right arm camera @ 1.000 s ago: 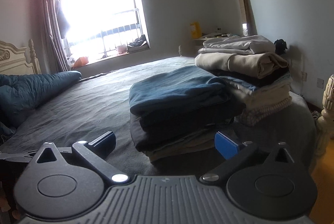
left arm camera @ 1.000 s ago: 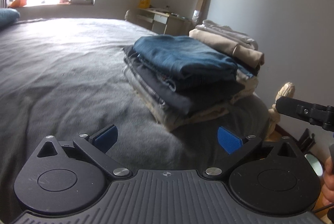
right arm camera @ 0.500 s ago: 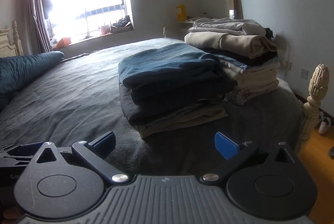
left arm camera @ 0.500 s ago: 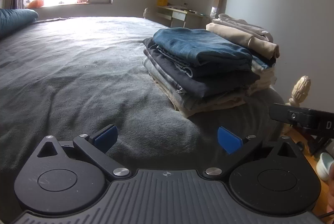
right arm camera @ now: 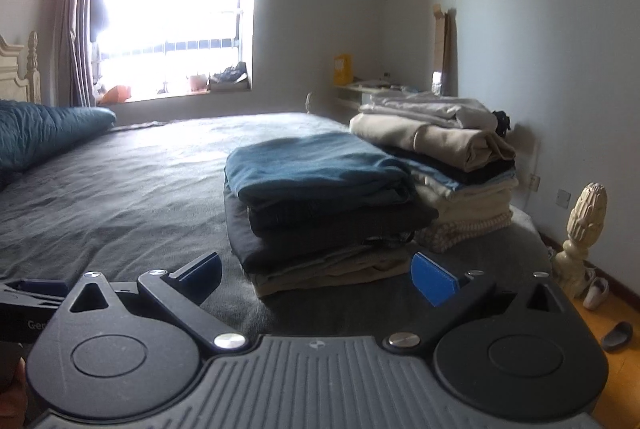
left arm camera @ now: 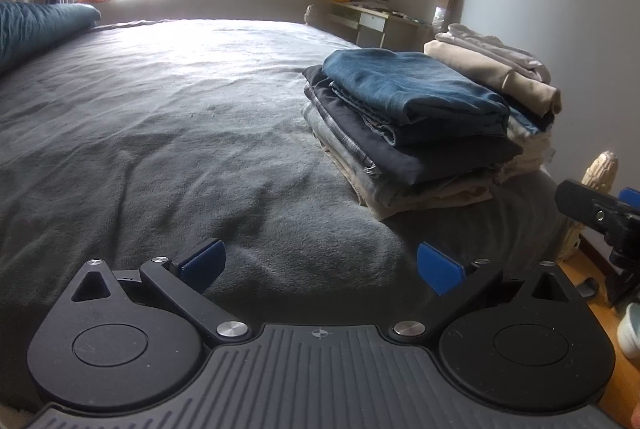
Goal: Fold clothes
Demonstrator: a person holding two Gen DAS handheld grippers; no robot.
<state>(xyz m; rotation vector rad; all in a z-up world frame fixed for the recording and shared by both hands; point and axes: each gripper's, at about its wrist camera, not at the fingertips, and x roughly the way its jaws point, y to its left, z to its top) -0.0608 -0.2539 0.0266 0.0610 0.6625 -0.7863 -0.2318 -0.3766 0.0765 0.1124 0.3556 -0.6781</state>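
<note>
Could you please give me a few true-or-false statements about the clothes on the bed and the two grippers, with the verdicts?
1. The left gripper is open and empty. True.
2. The right gripper is clamped on a shirt. False: it is open and holds nothing.
3. A blue garment tops the nearer pile. True.
4. The clothes lie crumpled on the floor. False: they sit folded in two piles on the bed.
5. A beige garment lies high in the farther pile. True.

Only the cut-off letters "Ge" can be read, printed on the left gripper [right arm camera: 36, 299].
</note>
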